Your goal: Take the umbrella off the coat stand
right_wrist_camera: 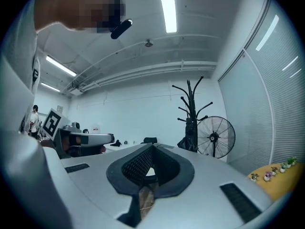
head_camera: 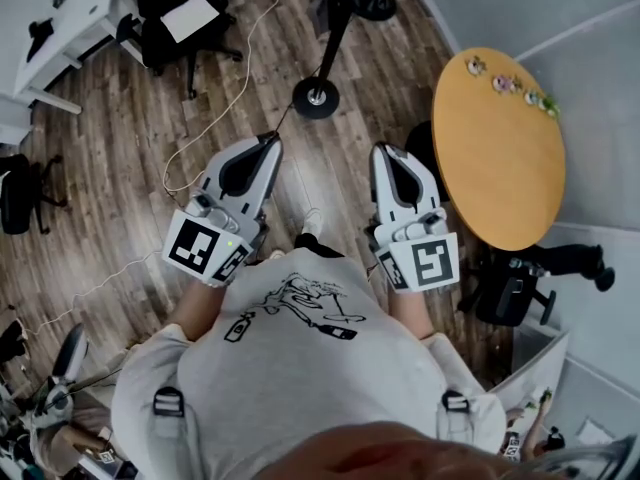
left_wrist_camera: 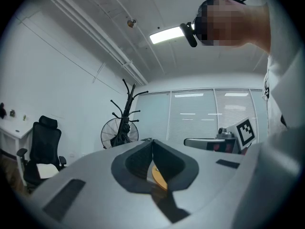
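Note:
A black coat stand (head_camera: 333, 43) rises from a round base on the wood floor, straight ahead of me. In the left gripper view the coat stand (left_wrist_camera: 128, 104) has a dark folded umbrella (left_wrist_camera: 122, 133) hanging low on its pole. The right gripper view shows the same umbrella (right_wrist_camera: 189, 138) on the coat stand (right_wrist_camera: 191, 101). Both grippers point level toward it from some distance. My left gripper (head_camera: 272, 142) (left_wrist_camera: 152, 140) has its jaws together with nothing between them. My right gripper (head_camera: 384, 151) (right_wrist_camera: 153, 145) is likewise shut and empty.
A pedestal fan (right_wrist_camera: 215, 136) (left_wrist_camera: 108, 133) stands just behind the stand. A round orange table (head_camera: 500, 148) with small ornaments is at the right, with a dark chair (head_camera: 520, 283) beside it. Black office chairs (head_camera: 185, 23) and a white desk (head_camera: 50, 28) are at the left. A thin cable (head_camera: 215, 118) runs over the floor.

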{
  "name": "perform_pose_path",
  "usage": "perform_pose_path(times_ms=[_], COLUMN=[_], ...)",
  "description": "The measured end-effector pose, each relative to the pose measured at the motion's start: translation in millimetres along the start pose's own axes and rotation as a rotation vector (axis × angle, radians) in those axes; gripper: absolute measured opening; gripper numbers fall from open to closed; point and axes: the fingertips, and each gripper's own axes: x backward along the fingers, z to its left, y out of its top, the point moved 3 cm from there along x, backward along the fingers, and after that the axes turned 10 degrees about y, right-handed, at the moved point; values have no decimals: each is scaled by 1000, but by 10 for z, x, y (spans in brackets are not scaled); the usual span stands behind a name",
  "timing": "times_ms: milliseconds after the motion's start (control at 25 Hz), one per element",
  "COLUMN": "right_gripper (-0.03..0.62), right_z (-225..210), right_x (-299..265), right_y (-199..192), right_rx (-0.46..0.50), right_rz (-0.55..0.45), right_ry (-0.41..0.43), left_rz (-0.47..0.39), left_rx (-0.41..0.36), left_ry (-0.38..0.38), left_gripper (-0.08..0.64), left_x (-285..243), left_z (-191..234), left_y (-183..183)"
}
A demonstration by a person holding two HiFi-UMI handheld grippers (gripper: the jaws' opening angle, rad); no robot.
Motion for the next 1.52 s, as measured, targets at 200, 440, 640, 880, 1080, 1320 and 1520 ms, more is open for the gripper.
perform_pose_path(times_ms=[200, 440, 640, 880, 1080, 1320, 1520], right_gripper=[17, 17, 16, 16, 17, 17, 17], right_z=[-234, -492, -713, -929, -993, -1071, -1110], right_x=[-40, -48, -5, 13, 61, 64, -6], right_y=[16, -6, -17, -14, -38, -78, -61], right_rx=[-8, -12, -16, -7, -5, -14, -8], right_rz=[-6, -7, -9, -8, 1, 8, 7], right_ry=[15, 31, 37, 37, 38, 41, 39], left_rz=[2, 3, 6, -2, 6, 13, 10], left_rx=[-9, -22, -32, -36, -32, -29, -33], left_ry=[14, 25, 29, 29, 31, 34, 36], left_gripper=[8, 8, 8, 8, 8, 8, 8], left_x=[-218, -456, -659, -849, -896, -975, -1038], left_z=[-41, -126, -226, -298, -347, -367, -312], left_y=[12, -12, -33, -50, -113, -154, -133])
